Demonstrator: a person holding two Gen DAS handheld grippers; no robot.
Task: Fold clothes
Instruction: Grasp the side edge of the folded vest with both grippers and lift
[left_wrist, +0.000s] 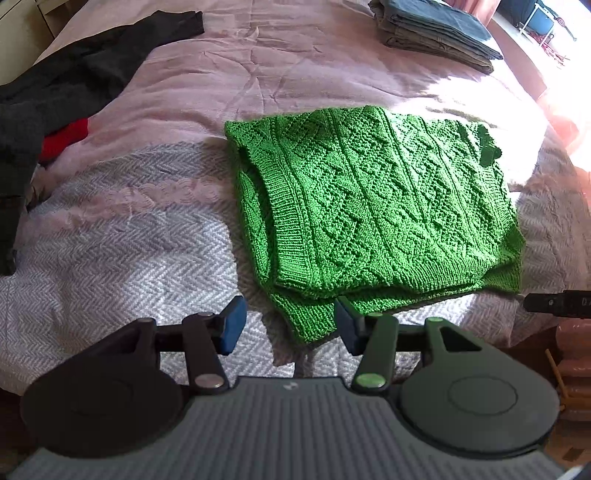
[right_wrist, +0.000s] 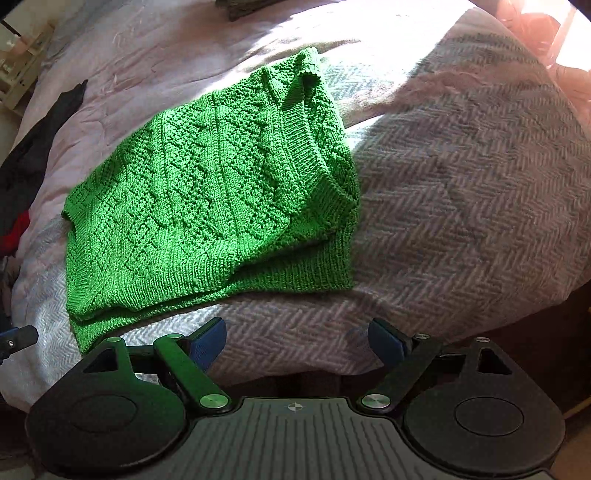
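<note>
A bright green cable-knit sweater lies folded on the bed, also seen in the right wrist view. My left gripper points steeply down at the sweater's near left corner. Its blue pads stand apart, and the corner lies on the blanket between them without being pinched. My right gripper is open wide over the herringbone blanket, just right of the sweater's near edge, with nothing between its fingers. Part of the right gripper shows at the right edge of the left wrist view.
A grey-white herringbone blanket covers the near part of the bed, over a pink duvet. Dark clothes and a red garment are heaped at the left. A stack of folded clothes sits far right.
</note>
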